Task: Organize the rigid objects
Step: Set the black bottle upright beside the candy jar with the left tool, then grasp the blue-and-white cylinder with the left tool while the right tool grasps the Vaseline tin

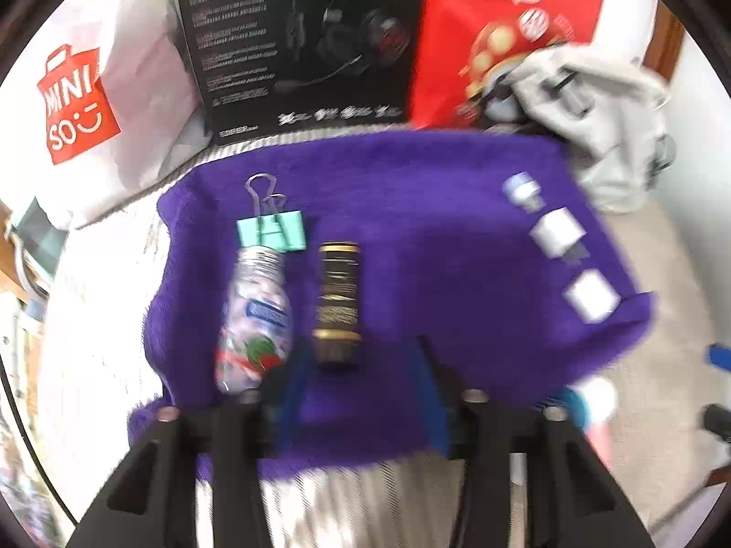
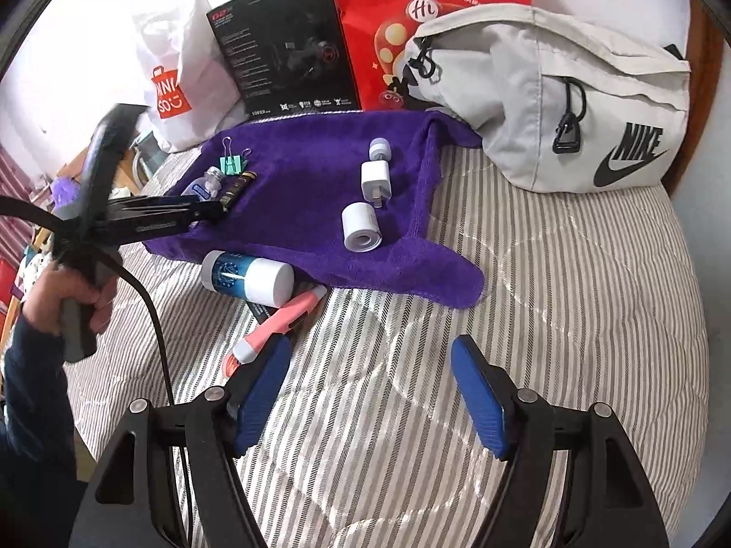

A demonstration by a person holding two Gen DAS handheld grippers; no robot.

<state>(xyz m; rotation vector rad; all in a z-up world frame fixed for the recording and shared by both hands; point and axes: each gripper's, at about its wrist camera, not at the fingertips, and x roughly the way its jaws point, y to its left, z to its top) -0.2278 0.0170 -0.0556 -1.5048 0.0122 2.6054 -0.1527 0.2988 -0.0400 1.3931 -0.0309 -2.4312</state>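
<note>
While two rows already lie on the purple towel (image 2: 320,192), the job looks a little over half done. On its left side sit a teal clip (image 1: 270,232), a small bottle (image 1: 256,319) and a dark gold-banded tube (image 1: 337,303), close together side by side. Along its right edge lie a small cap (image 2: 380,150), a white plug (image 2: 373,179) and a white roll (image 2: 361,227), spaced in a line.

Off the towel on the striped bedding (image 2: 548,319) rest a blue-and-white tube (image 2: 249,277) and a pink cutter (image 2: 278,324), touching each other; these, I judge, remain to be placed.

Left gripper (image 1: 361,356) hangs over the towel's near edge, fingers spread, nothing between them, just beside the dark tube. Right gripper (image 2: 370,392) hovers above the bedding, also spread and empty, its left pad near the cutter.
</note>
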